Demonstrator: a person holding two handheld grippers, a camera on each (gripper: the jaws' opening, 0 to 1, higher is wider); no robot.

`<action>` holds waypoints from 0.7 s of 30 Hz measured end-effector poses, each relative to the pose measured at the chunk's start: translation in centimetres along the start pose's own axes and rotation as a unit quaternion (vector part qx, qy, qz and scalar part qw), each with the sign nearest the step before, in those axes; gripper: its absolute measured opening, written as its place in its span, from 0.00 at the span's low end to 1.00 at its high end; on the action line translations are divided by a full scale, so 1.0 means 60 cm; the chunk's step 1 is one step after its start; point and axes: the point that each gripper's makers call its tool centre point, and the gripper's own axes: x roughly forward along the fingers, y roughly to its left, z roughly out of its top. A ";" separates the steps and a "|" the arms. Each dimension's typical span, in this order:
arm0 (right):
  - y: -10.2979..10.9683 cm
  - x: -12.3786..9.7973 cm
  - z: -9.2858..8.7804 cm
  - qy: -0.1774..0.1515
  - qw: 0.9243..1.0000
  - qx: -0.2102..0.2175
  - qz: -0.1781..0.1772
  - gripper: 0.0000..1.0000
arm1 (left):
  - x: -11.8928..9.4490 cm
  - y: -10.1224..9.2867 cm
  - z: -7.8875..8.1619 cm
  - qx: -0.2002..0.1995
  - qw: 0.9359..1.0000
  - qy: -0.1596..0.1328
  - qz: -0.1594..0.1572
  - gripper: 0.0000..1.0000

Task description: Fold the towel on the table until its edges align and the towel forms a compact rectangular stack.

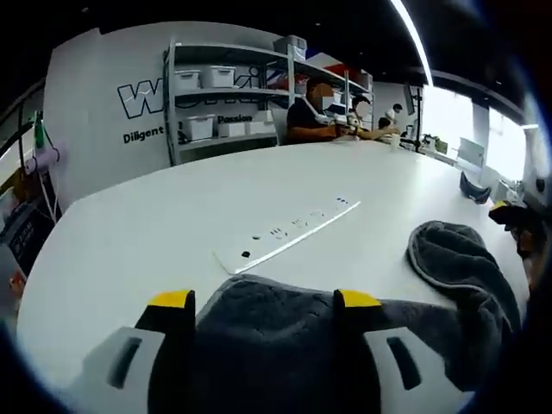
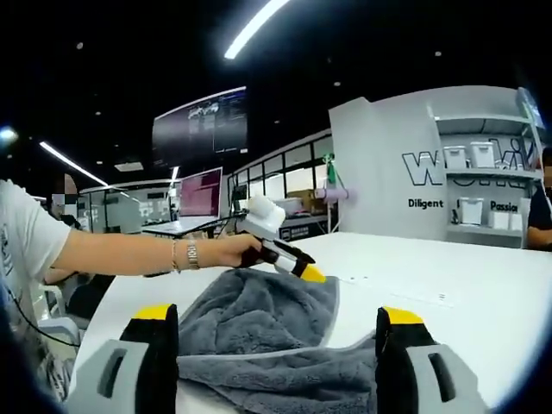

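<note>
A grey towel (image 1: 448, 259) lies rumpled on the white table (image 1: 155, 224), with one thick fold bulging at the right of the left gripper view. My left gripper (image 1: 265, 299) stands open over the towel's near edge, and the cloth lies between its yellow-tipped jaws. In the right gripper view the towel (image 2: 259, 319) spreads out in front, partly doubled over. My right gripper (image 2: 278, 315) is open just above it, its jaws wide apart. A person's hand holds the left gripper (image 2: 289, 257) at the towel's far edge. The right gripper (image 1: 511, 217) peeks in at the right edge of the left gripper view.
A white power strip (image 1: 289, 231) lies on the table just beyond the towel. People (image 1: 312, 112) sit at the table's far end, before shelves with white boxes (image 1: 216, 95). A small dark object (image 1: 473, 187) rests at the far right. Screens (image 2: 200, 129) hang in the background.
</note>
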 end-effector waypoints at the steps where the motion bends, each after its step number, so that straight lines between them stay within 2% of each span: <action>1: -0.001 -0.001 0.000 -0.001 1.000 0.000 -0.002 0.99 | 0.005 0.000 0.000 0.002 1.000 0.002 0.000 0.64; 9: 0.003 0.000 0.002 -0.001 1.000 0.001 0.002 0.99 | 0.023 0.008 -0.019 0.003 1.000 0.018 0.006 0.44; 17: 0.002 0.001 0.002 0.001 1.000 0.000 0.003 0.99 | 0.034 0.009 -0.051 -0.010 0.999 0.044 0.007 0.42; 18: 0.002 0.001 0.002 0.001 1.000 0.000 0.002 0.99 | 0.034 0.009 -0.050 -0.021 0.999 0.035 0.007 0.42; 21: 0.000 0.001 0.003 -0.001 1.000 0.001 0.001 0.99 | 0.033 0.010 -0.050 -0.026 0.999 0.032 0.010 0.40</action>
